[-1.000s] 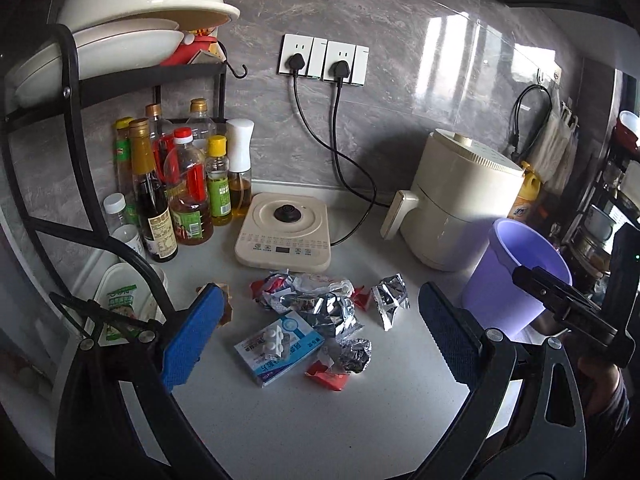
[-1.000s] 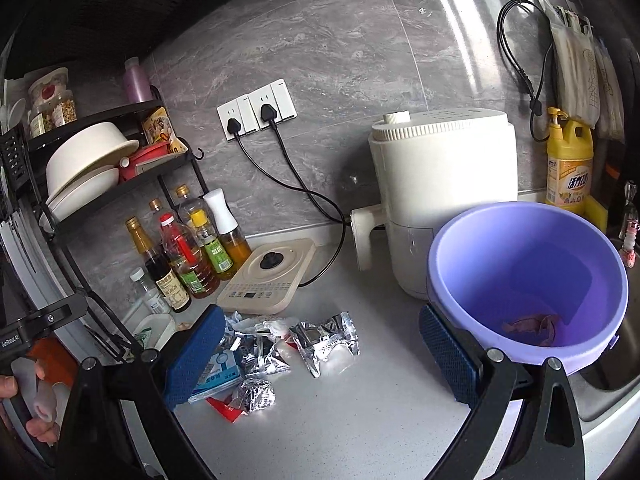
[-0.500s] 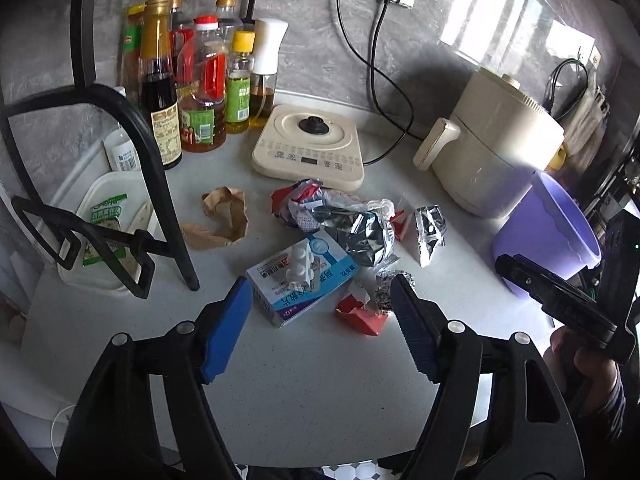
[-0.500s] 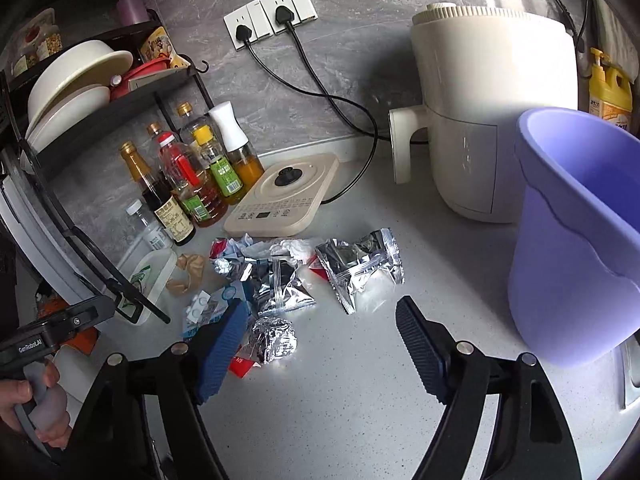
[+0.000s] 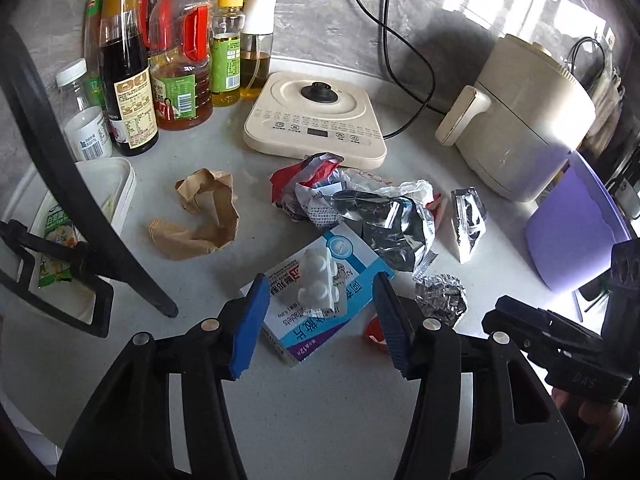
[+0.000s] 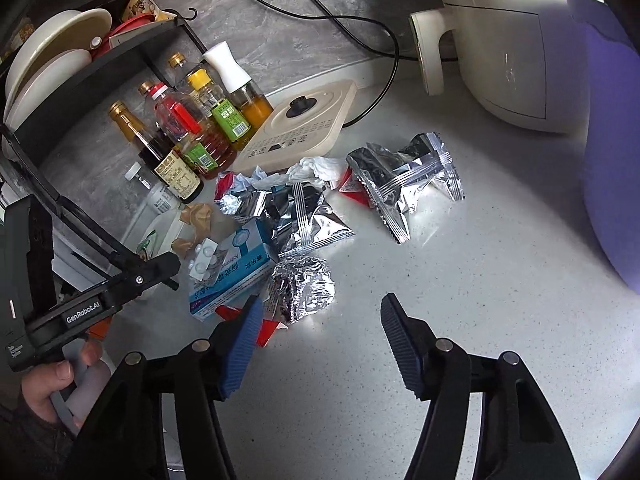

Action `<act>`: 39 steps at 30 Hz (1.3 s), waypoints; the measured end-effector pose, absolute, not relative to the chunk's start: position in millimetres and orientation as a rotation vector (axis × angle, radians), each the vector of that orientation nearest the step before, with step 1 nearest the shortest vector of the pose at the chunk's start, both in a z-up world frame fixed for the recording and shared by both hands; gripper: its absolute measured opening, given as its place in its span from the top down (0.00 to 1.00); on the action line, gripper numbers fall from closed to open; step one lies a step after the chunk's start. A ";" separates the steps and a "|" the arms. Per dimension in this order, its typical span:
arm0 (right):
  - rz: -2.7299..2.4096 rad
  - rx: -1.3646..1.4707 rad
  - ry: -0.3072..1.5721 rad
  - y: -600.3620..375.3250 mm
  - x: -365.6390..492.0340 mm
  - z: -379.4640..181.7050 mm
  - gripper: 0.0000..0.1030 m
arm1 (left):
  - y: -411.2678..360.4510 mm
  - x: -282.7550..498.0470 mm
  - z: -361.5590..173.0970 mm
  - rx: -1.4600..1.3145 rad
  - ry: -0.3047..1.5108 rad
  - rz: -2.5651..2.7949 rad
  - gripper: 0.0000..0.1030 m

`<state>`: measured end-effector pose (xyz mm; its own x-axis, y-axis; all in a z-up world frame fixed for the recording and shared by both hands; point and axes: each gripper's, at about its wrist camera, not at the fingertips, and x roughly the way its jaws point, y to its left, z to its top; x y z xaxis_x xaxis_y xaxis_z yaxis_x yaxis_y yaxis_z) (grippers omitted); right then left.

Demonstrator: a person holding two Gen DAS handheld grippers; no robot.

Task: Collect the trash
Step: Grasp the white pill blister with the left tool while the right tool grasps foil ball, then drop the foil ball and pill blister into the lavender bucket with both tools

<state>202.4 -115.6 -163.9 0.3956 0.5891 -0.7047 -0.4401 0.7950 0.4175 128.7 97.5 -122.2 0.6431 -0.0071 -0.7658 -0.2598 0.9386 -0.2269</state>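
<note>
On a cluttered kitchen tabletop, beside a row of sauce bottles, the trash pile waits to be gathered. At far left of it lies a crumpled brown paper, alone and apart from the heap. Next comes the blue medicine box with a white blister pack lying on top; the left tongs hang released, one blue pad on either side of the box, not yet touching it. The box's long axis runs diagonally in the left wrist view, from the near edge up toward the induction cooker, its printed face up. Behind it the torn foil wrappers bunch together, then a crushed foil ball just beside the box, and a flat silver pouch lies farther right, near the air fryer. The right tongs are likewise released and empty, low over bare tabletop, with the foil ball just ahead of their left pad. The purple bin stands at far right, well apart from the pile.

The step in hand appears to be the first pick, the left tongs lining up on the box. The next move would call for lowering and clenching across the box's narrow width, then a carry rightward to the bin; the loose blister pack could slide off.
</note>
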 end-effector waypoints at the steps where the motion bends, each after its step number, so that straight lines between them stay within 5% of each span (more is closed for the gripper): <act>1: 0.660 0.179 0.971 -111.4 204.4 -165.2 0.42 | 99.1 133.9 -125.8 -0.339 0.868 0.143 0.50; 5: 0.662 0.167 0.985 -93.7 212.4 -171.6 0.42 | 101.0 151.3 -142.4 -0.337 0.924 0.147 0.58; 7: 0.661 0.138 0.996 -81.9 214.8 -176.7 0.42 | 99.7 154.7 -147.0 -0.325 0.941 0.158 0.76; 9: 0.659 0.110 1.021 -70.5 218.5 -184.3 0.42 | 97.2 153.7 -141.2 -0.306 0.939 0.160 0.77; 11: 0.653 0.056 1.032 -61.9 218.1 -188.8 0.62 | 96.3 150.2 -131.2 -0.297 0.928 0.152 0.77; 39: 0.221 0.044 0.709 -133.8 228.5 -15.9 0.63 | 67.6 224.1 -17.2 -0.356 0.635 -0.302 0.77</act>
